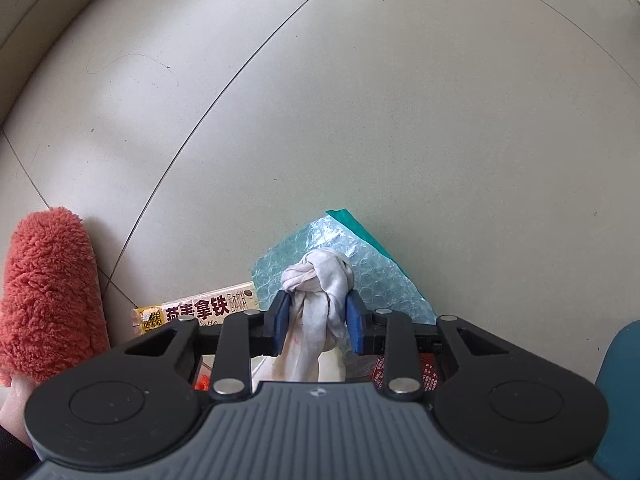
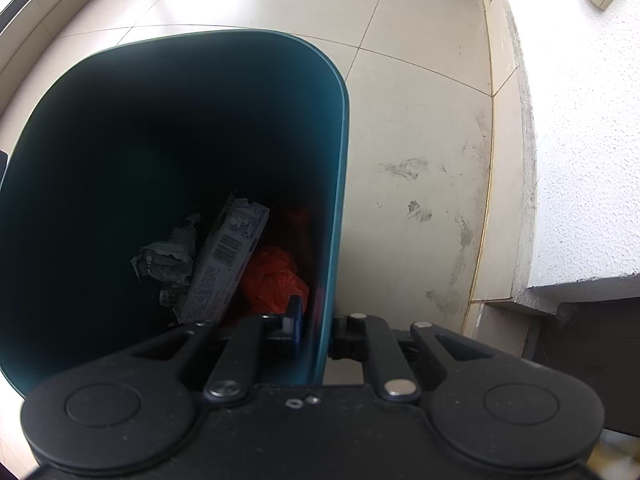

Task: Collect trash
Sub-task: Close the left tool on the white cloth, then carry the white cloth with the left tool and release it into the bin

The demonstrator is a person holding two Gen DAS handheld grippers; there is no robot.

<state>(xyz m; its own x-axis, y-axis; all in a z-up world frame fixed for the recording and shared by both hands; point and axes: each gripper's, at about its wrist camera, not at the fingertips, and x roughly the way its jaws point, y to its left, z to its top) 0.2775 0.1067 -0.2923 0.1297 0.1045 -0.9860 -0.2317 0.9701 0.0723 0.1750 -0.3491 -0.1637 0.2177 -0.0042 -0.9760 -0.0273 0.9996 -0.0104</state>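
Trash: knotted grey-white rag (image 1: 320, 280), soft twisted cloth, sits on the tiled floor (image 1: 360, 100) between the blue pads of the left gripper (image 1: 319, 320), which are clamped on it below the knot. Under it lies a crinkled sheet of pale blue bubble wrap (image 1: 372, 264) with a teal edge. Just left, a flat printed coffee packet (image 1: 196, 308), partly hidden by the gripper. Further left, a fluffy coral sleeve (image 1: 48, 296).

Right gripper (image 2: 316, 328) is narrow, pinching the thin teal wall of the bin (image 2: 336, 184). Inside the bin: crumpled grey paper (image 2: 168, 256), long barcoded wrapper (image 2: 224, 264), wrinkled orange plastic bag (image 2: 272, 276).
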